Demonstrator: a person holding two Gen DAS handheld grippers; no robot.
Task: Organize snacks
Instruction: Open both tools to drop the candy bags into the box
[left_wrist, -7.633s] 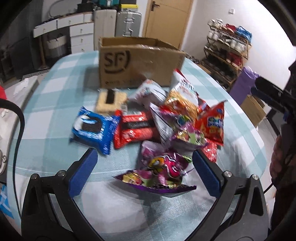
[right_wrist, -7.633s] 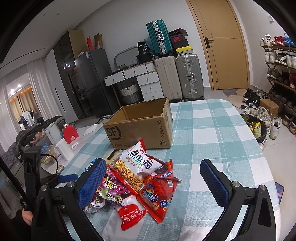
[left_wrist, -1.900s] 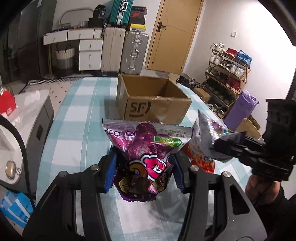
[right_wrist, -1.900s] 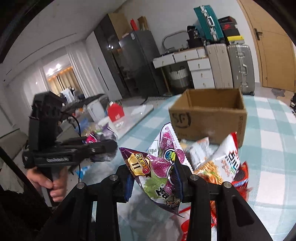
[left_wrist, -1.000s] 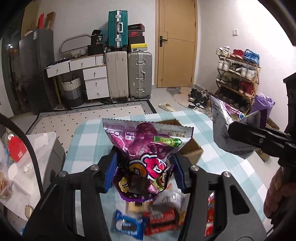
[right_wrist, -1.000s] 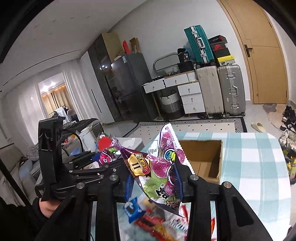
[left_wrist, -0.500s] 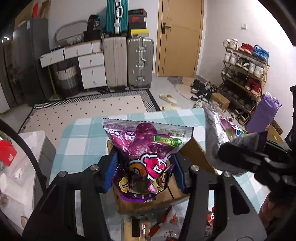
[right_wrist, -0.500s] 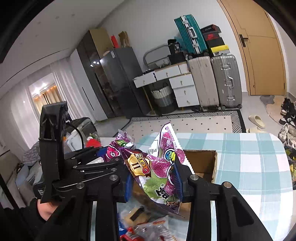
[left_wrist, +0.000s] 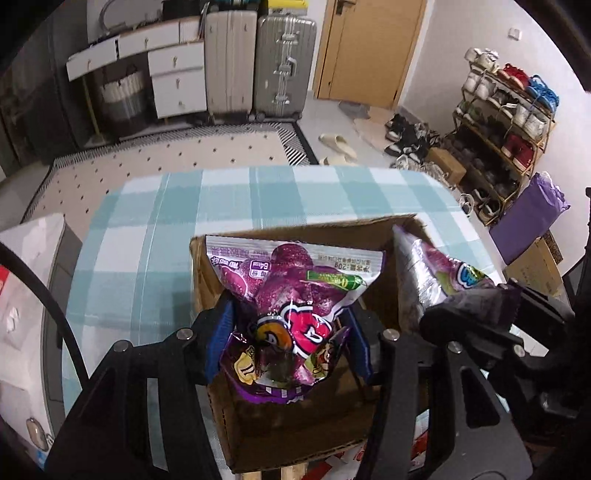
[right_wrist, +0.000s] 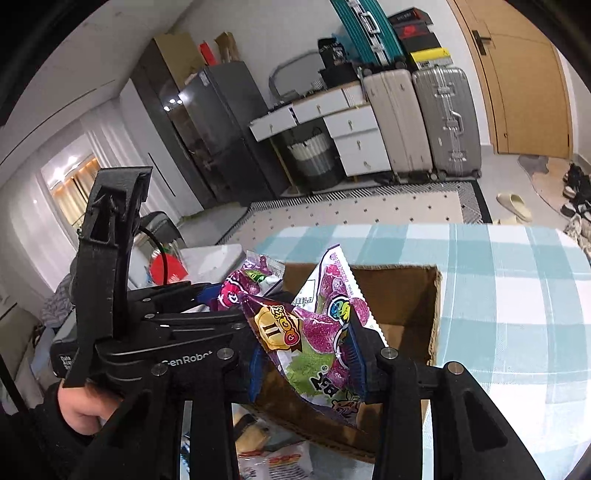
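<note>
The left gripper (left_wrist: 288, 343) pinches a purple foil candy bag with a red and orange logo (left_wrist: 291, 317) between its blue-padded fingers (left_wrist: 218, 339). Its jaws have just been opening slightly, with the bag between them and the pads on its sides. The bag hangs over the open brown cardboard box (left_wrist: 295, 424) on the teal and white checked tablecloth (left_wrist: 147, 240). The right gripper (right_wrist: 306, 365) pinches a second purple and green candy bag with a serrated edge (right_wrist: 317, 339), also above the box opening, just beside the first bag. Its jaws have likewise just been opening a little while clamping the bag. More snack packets (right_wrist: 273, 461) lie on the cloth at the box's near side.
</note>
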